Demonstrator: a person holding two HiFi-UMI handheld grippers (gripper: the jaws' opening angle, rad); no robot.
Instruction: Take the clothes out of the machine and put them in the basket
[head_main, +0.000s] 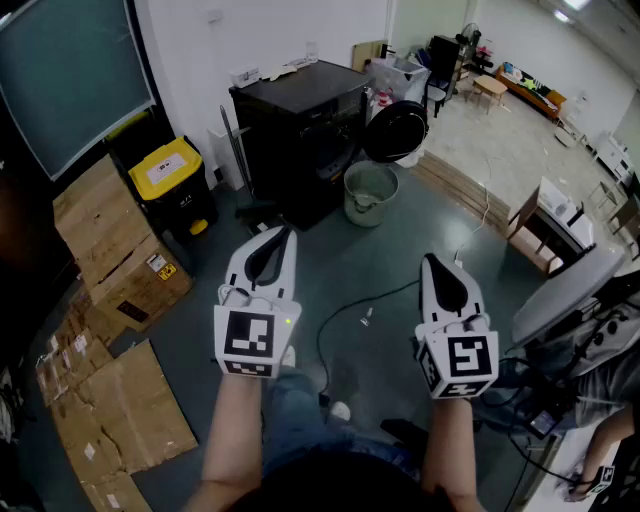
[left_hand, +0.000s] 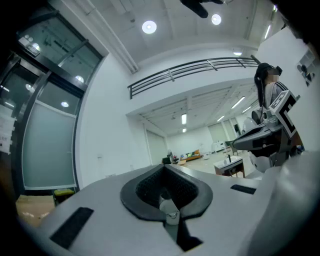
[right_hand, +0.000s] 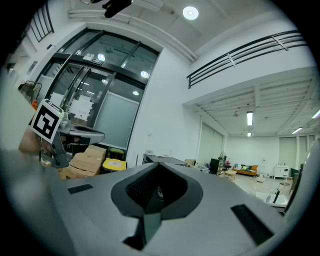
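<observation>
Meeting jaws, left gripper: pressed together, nothing between them.
Right gripper: jaws likewise together, nothing held, pointing level.
Machine: black, on the floor well beyond both jaw tips, slightly left of centre; round door swung open.
Basket: pale, just beside the machine, below the door, ahead between the two grippers.
Cardboard: stacked at far left.

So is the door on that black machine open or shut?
Open: the round door stands swung out from the black machine, near the basket.
</observation>
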